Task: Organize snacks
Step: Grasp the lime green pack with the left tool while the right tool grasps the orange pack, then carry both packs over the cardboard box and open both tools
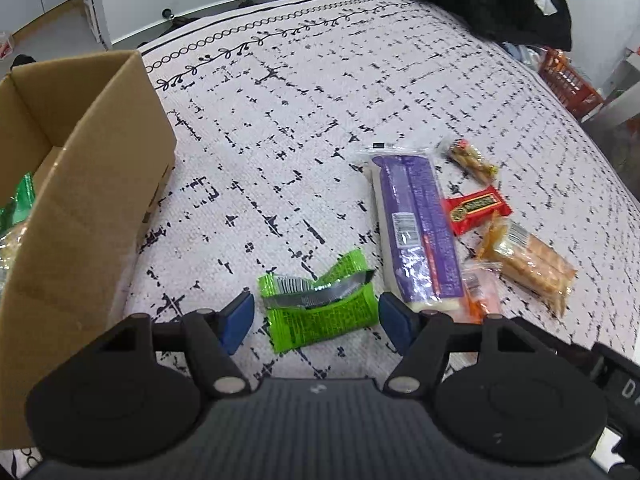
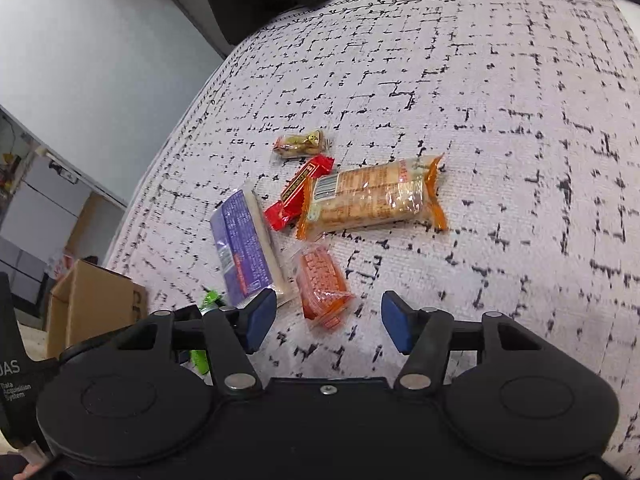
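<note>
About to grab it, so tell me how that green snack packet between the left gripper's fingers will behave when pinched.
The green packet looks crumpled and bent, so it will probably flex rather than stay stiff. Its glossy foil may slip on the pads. It looks small and flat, likely light.

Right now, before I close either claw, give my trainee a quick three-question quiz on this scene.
1. True or false: the green packet sits between the left claw's open jaws.
2. Which snack lies nearest the right claw? A) purple pack B) small orange packet C) red wrapper
3. Fill in: the cardboard box already holds ____ green-wrapped snack.

Key: 1 true; 2 B; 3 a
</note>
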Available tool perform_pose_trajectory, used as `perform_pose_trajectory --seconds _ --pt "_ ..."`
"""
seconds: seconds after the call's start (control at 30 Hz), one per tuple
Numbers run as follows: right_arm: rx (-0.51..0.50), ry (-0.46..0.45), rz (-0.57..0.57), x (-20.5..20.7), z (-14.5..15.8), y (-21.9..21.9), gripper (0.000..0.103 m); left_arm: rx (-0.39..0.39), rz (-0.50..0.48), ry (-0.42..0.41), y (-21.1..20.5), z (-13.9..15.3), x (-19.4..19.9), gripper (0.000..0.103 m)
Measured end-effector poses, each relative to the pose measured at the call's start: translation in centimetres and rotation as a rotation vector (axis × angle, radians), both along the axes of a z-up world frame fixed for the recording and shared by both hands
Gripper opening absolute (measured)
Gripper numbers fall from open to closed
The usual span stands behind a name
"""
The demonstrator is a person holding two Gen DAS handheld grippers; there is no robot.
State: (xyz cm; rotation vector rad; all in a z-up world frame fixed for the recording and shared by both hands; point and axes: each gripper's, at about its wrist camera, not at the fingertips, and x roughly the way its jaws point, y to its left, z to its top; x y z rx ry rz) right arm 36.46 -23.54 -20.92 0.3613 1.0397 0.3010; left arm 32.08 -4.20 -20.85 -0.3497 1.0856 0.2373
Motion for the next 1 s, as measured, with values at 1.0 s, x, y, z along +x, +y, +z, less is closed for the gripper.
perform_pose_trajectory --seconds 1.0 --pt "-0.055 -0.151 -0.028 -2.9 4.0 0.0 0.022 -0.037 0.025 -0.135 0.9 6.5 -4.7 0.031"
